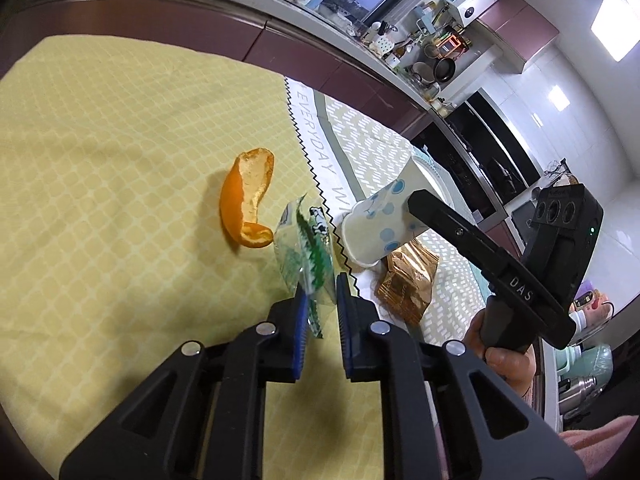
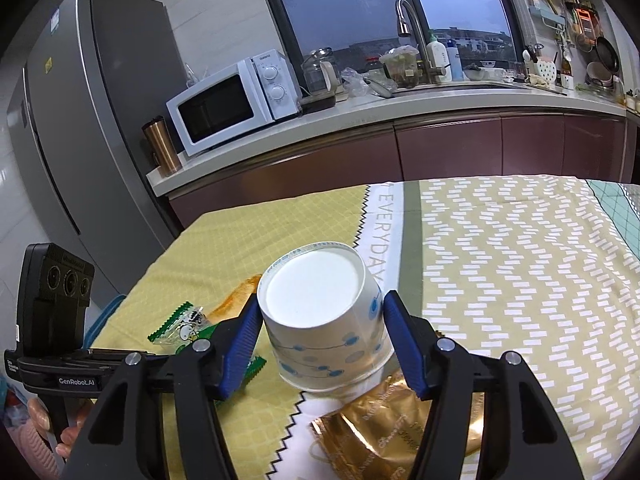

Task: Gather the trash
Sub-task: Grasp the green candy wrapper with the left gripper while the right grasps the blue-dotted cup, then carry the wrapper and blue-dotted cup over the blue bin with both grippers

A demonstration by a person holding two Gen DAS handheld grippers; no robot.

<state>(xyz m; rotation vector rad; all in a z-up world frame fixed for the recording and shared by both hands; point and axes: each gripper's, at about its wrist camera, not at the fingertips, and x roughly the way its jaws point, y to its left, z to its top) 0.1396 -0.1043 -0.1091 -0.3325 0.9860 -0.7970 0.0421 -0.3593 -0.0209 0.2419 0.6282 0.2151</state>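
Observation:
A clear green-and-white candy wrapper [image 1: 306, 252] stands up off the yellow tablecloth [image 1: 100, 168], its lower end pinched between the blue pads of my left gripper [image 1: 320, 290]. Beside it lie a curled orange peel [image 1: 246, 200] and a crumpled gold foil wrapper [image 1: 404, 284]. In the right wrist view my right gripper [image 2: 320, 304] is shut on a tilted white paper cup [image 2: 324, 320] with blue dots, its base facing the camera. The gold wrapper [image 2: 384, 432] lies under the cup, with the candy wrapper [image 2: 180, 324] and the peel [image 2: 240, 292] to its left.
A kitchen counter runs behind the table with a white microwave [image 2: 228, 108], a copper tumbler [image 2: 160, 144] and a sink tap [image 2: 408, 20]. A grey fridge [image 2: 80, 120] stands at the left. A patterned cloth [image 2: 520, 280] covers the table's right half. A hand [image 1: 508, 356] grips the right handle.

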